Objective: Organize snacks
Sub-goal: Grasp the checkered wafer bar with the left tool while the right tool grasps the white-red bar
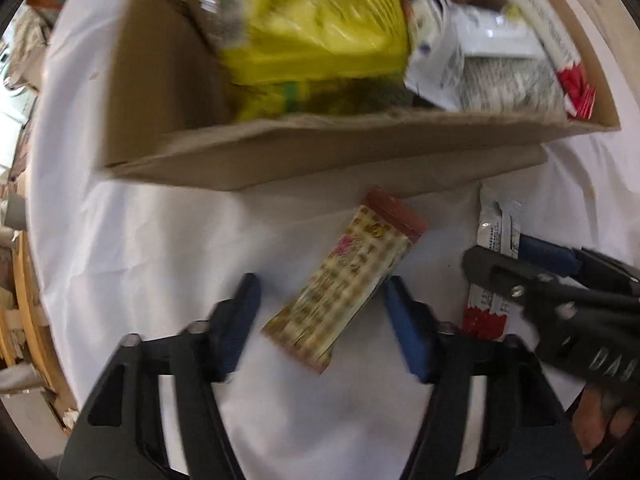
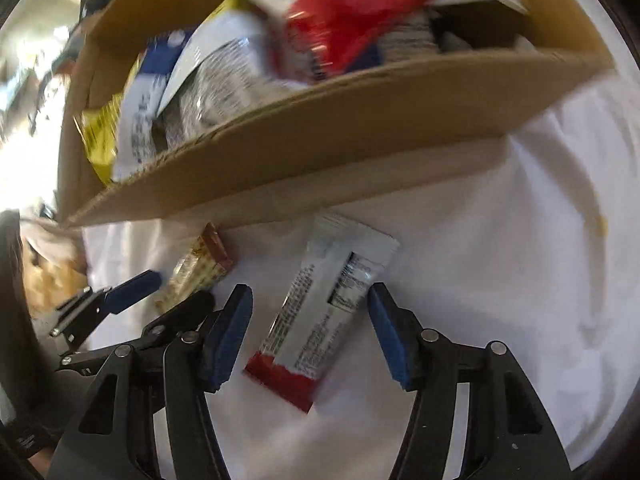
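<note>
A beige checkered snack bar (image 1: 348,280) with a brown-red end lies slanted on the white cloth, between the blue pads of my left gripper (image 1: 322,284). The right pad is at the bar's edge and the left pad stands clear, so the gripper is open. To its right, a white and silver bar with a red end (image 2: 320,320) lies between the pads of my right gripper (image 2: 310,292), also open with a gap on the left side. Each gripper shows in the other's view: the right gripper (image 1: 496,250) and the left gripper (image 2: 182,286).
An open cardboard box (image 1: 360,136) stands just behind both bars, holding a yellow bag (image 1: 320,32) and several white, silver and red packets (image 2: 352,12). A person's hand (image 1: 600,432) holds the right gripper. The table's wooden rim (image 1: 24,300) and clutter are at the left.
</note>
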A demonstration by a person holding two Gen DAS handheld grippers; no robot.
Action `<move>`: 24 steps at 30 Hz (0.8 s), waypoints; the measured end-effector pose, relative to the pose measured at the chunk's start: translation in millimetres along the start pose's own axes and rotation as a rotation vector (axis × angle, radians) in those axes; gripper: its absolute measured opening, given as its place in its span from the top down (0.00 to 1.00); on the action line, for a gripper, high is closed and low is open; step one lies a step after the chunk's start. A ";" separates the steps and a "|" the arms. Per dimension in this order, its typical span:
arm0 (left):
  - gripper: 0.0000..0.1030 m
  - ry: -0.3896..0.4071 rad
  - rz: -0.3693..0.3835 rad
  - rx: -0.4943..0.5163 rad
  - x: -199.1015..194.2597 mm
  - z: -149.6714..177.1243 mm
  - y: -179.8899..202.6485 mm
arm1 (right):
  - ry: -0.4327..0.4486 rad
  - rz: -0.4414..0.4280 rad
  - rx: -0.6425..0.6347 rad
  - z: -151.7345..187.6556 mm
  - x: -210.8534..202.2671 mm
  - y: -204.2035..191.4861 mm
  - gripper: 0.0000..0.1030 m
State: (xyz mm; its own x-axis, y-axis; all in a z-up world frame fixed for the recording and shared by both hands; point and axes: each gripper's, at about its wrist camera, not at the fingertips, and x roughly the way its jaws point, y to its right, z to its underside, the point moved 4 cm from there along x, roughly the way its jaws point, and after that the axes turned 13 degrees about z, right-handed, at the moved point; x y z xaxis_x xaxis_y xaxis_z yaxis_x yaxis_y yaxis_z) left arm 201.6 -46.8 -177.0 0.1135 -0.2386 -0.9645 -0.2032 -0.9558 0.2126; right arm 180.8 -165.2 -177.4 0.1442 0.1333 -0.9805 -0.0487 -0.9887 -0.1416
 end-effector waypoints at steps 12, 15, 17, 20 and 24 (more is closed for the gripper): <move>0.79 0.137 0.064 -0.068 -74.2 21.6 7.6 | 0.115 -0.170 -0.017 14.8 -77.8 23.1 0.67; 0.79 0.185 0.076 -0.075 -97.5 24.2 11.9 | 0.155 -0.239 -0.015 16.2 -102.4 28.5 0.67; 0.79 0.217 0.071 -0.075 -111.0 22.6 11.4 | 0.192 -0.265 -0.016 11.4 -118.7 32.9 0.67; 0.79 0.254 0.067 -0.075 -129.9 14.0 6.4 | 0.265 -0.289 -0.015 0.0 -140.1 29.6 0.67; 0.79 0.268 0.075 -0.040 -140.6 -4.2 8.5 | 0.336 -0.263 -0.011 -24.5 -157.3 21.0 0.67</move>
State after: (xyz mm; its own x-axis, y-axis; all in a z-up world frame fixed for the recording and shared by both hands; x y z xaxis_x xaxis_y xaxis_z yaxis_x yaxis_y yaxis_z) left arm 187.9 -22.1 -38.9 0.3543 -0.3407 -0.8708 -0.1826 -0.9385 0.2929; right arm 181.3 -208.5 -22.8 0.4647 0.3536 -0.8118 0.0435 -0.9248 -0.3780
